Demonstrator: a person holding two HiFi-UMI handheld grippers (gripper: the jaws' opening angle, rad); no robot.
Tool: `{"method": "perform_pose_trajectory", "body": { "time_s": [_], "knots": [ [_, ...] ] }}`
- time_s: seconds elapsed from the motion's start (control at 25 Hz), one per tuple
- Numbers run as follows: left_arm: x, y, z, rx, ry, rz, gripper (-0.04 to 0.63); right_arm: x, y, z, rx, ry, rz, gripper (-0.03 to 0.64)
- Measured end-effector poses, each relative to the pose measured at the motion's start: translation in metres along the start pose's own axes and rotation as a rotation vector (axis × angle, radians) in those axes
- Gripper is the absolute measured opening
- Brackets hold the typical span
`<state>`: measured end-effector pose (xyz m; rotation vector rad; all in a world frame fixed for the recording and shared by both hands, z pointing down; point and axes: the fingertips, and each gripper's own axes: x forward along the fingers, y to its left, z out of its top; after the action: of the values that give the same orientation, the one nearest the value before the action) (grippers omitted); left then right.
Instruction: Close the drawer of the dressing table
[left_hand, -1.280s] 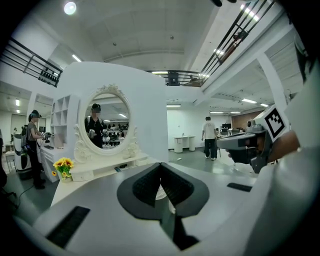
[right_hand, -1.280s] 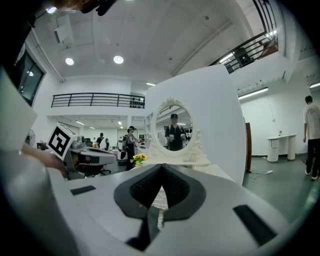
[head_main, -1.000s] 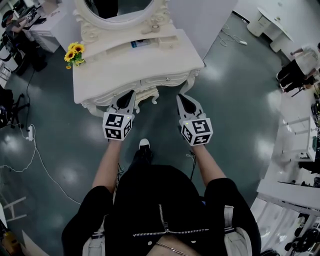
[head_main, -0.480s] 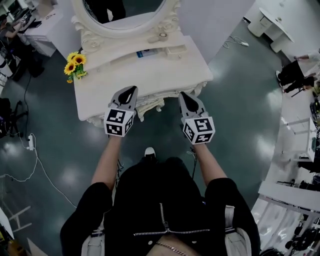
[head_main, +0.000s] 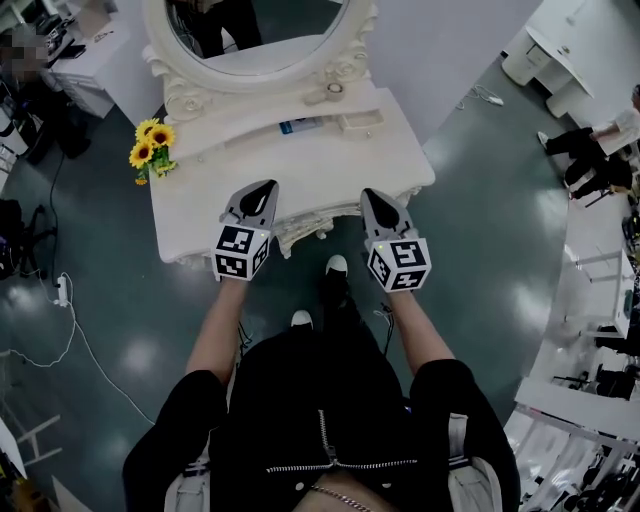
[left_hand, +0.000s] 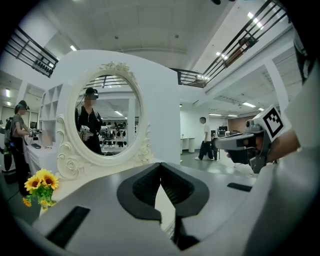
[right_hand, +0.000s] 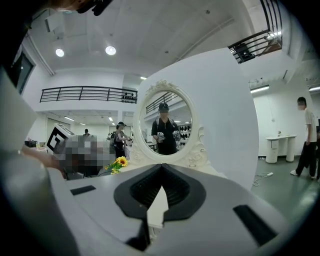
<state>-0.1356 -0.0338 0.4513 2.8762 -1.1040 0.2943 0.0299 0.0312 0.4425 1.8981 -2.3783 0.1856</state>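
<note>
Both jaws pinched together on nothing: left gripper (head_main: 262, 192) and right gripper (head_main: 372, 198), tips over the table's (head_main: 200, 190) front edge. The drawer (head_main: 300, 226) sits in the carved front between them and looks flush to me, so I'd say basically done. Sunflowers (head_main: 148, 150) and mirror (head_main: 250, 30) up top, glossy dark floor (head_main: 100, 330) around.

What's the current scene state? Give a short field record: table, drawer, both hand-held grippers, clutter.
dressing table: white, oval mirror at back
drawer: none seen sticking out; front hidden under the top in the head view
left hand-held gripper: jaws together, empty, tips at table's front edge
right hand-held gripper: jaws together, empty, tips at front edge, apart from the left one
sunflowers: at table's left edge
</note>
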Motion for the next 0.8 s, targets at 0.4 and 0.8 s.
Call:
{"method": "perform_pose_trajectory", "body": {
  "time_s": [0.4, 0.8],
  "knots": [
    [0.086, 0.041, 0.016, -0.007, 0.016, 0.051, 0.021, 0.086, -0.059, 0.01, 0.007, 0.008, 0.052, 0.006],
    [0.189, 0.072, 0.043, -0.019, 0.019, 0.124, 0.021, 0.177, -0.139, 0.032, -0.016, 0.009, 0.131, 0.006]
  ]
}}
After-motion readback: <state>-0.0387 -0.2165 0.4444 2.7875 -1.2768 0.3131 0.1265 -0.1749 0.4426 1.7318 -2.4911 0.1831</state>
